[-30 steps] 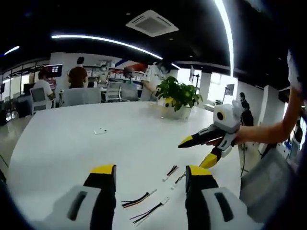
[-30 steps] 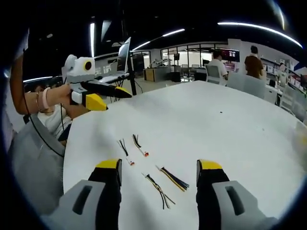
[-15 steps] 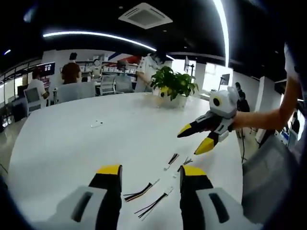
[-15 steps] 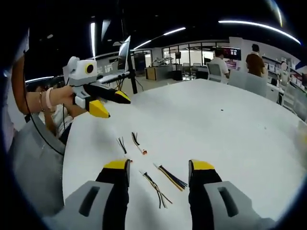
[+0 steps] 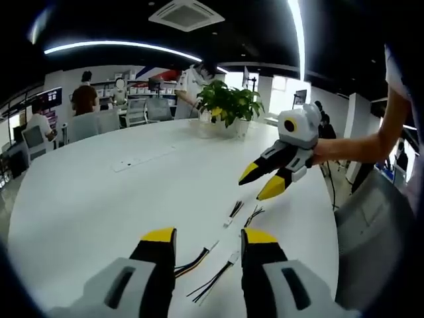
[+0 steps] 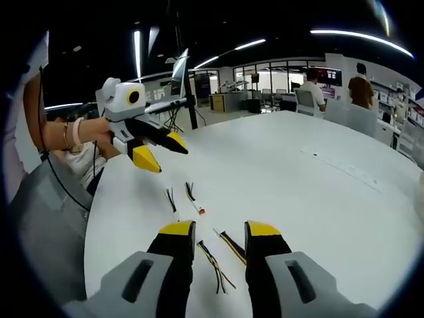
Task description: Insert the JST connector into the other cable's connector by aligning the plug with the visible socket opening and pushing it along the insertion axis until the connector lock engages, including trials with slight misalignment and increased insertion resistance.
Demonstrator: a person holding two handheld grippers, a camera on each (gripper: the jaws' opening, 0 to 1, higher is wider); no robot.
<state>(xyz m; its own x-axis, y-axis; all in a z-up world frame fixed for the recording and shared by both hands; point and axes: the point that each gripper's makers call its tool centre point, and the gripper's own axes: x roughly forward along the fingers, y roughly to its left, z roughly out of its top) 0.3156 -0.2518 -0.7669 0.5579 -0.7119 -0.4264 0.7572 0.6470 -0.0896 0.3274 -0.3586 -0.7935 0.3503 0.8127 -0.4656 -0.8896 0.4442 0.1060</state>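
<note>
Cables lie loose on the white table: two longer leads between the left gripper tips, two short ones beyond. Left gripper partly parted, empty, poised over its leads. Right gripper likewise, empty, apparently choosing. Potted plant and an open office with seated people stand behind.

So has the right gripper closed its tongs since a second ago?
Yes. In the right gripper view the right gripper now has its tongs much nearer each other, though still open, framing the striped cable on the white table.
</note>
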